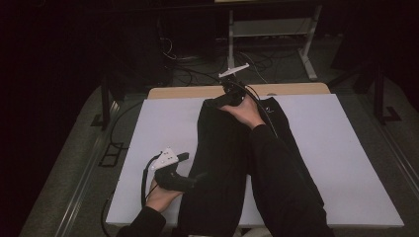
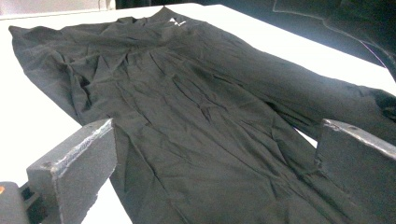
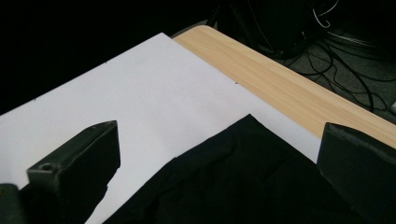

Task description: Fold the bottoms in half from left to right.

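Note:
A black garment (image 1: 222, 148) lies lengthwise down the middle of a white sheet (image 1: 163, 123); the person's right sleeve covers part of it. My left gripper (image 1: 193, 167) sits at the garment's near left edge, open. In the left gripper view its jaws stand wide apart, low over the wrinkled cloth (image 2: 196, 107), my left gripper (image 2: 217, 140) holding nothing. My right gripper (image 1: 213, 103) is at the garment's far end, open. In the right gripper view, my right gripper (image 3: 217, 130) hovers above a far corner of the garment (image 3: 243, 177).
The sheet covers a wooden table whose bare far edge (image 1: 188, 92) shows beyond the cloth, also as a wooden strip (image 3: 280, 84). Behind the table are floor cables (image 1: 197, 64) and a white metal stand (image 1: 267, 29). Dark floor surrounds the table.

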`<control>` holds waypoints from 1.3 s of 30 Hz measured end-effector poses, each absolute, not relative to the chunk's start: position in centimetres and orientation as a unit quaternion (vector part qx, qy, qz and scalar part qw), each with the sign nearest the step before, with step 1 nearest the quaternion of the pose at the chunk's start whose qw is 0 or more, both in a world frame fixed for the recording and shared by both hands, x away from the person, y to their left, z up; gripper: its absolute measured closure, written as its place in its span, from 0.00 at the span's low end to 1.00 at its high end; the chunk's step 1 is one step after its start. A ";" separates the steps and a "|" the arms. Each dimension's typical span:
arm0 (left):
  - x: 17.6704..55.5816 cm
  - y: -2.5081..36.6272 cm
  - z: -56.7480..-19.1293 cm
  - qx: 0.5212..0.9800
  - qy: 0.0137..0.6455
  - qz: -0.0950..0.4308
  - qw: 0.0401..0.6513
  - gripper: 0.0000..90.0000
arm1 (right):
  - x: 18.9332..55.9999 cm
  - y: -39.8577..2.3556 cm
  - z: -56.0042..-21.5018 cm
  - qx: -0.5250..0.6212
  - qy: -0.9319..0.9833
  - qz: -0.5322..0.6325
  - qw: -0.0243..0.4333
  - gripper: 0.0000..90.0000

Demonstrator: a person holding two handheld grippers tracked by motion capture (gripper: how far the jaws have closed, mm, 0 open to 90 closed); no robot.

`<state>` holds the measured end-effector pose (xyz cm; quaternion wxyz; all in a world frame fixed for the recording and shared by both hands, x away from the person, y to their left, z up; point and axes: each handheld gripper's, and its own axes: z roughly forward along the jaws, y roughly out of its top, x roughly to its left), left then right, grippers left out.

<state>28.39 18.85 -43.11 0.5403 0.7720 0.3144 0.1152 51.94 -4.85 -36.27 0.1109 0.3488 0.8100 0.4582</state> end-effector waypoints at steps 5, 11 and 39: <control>28.4 18.8 -43.1 0.773 0.313 0.115 0.540 0.00 | 52.3 -4.5 -37.1 0.356 0.807 0.457 0.112 0.00; 28.4 18.9 -43.1 0.771 0.314 0.114 0.542 0.00 | 52.7 -4.2 -38.1 0.374 0.800 0.455 0.110 0.00; 28.3 19.1 -42.9 0.767 0.314 0.114 0.548 0.00 | 53.6 -1.0 -41.3 0.405 0.786 0.453 0.116 0.00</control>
